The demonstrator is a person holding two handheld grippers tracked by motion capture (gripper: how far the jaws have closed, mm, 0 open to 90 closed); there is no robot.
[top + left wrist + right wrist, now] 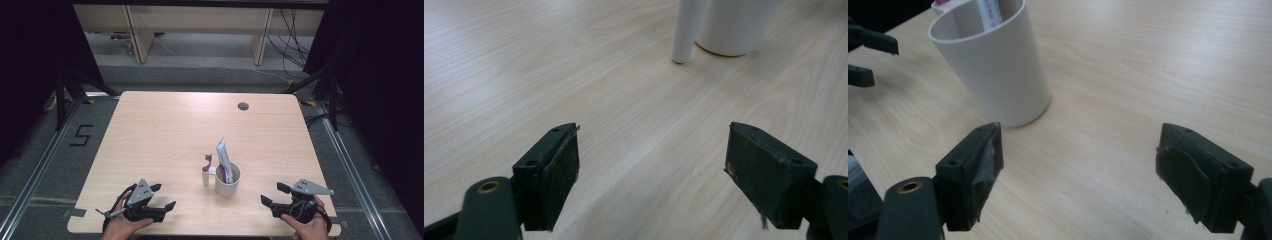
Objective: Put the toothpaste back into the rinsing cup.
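Two grippers wide open, holding nothing. White cup (227, 181) with tube (223, 159) stands low centre of frame, between them. Right gripper (270, 195) slightly nearer than left gripper (163, 196). Tube points up.

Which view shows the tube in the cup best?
High view: the tube stands tilted in the white cup, visible above the rim. Right gripper view catches just a strip inside the cup; left gripper view shows the cup's base.
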